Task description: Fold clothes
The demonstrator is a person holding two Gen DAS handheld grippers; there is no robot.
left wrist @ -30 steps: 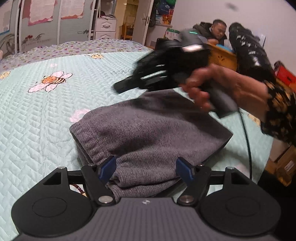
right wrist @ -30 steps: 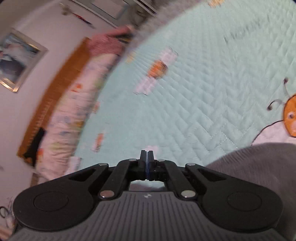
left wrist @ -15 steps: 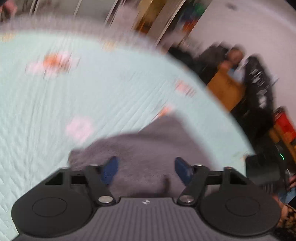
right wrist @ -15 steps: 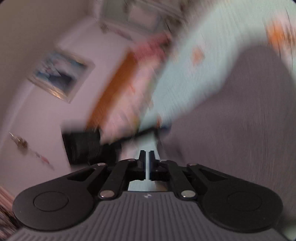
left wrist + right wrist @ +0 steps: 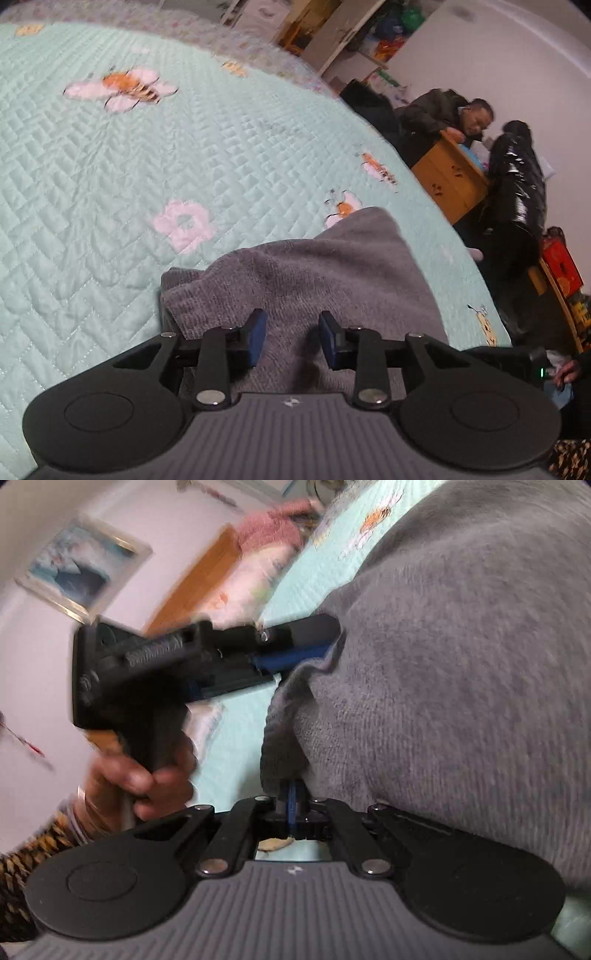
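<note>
Mint-green quilted bedspread with little bees and flowers is my whole work surface, and the grey knit garment sits bunched near its edge, already doubled over on itself.

My left tool has its blue pads partway apart and opening a bit, with a fold of the knit lying between them; from the right wrist view it looks like one pad is touching the garment's edge, but I can't tell if it's really pinching. My right tool is fully closed, and the hem droops right onto its tips; whether any cloth is actually caught in there, I can't tell.

What worries me: the knit is thick and floppy, so if the left lets go too soon, the fold could slump open. The pile's also close to the bed's edge, so a tug could drag it off.

Room's busy: a wooden cabinet, someone sitting behind it, a framed picture on the wall.
</note>
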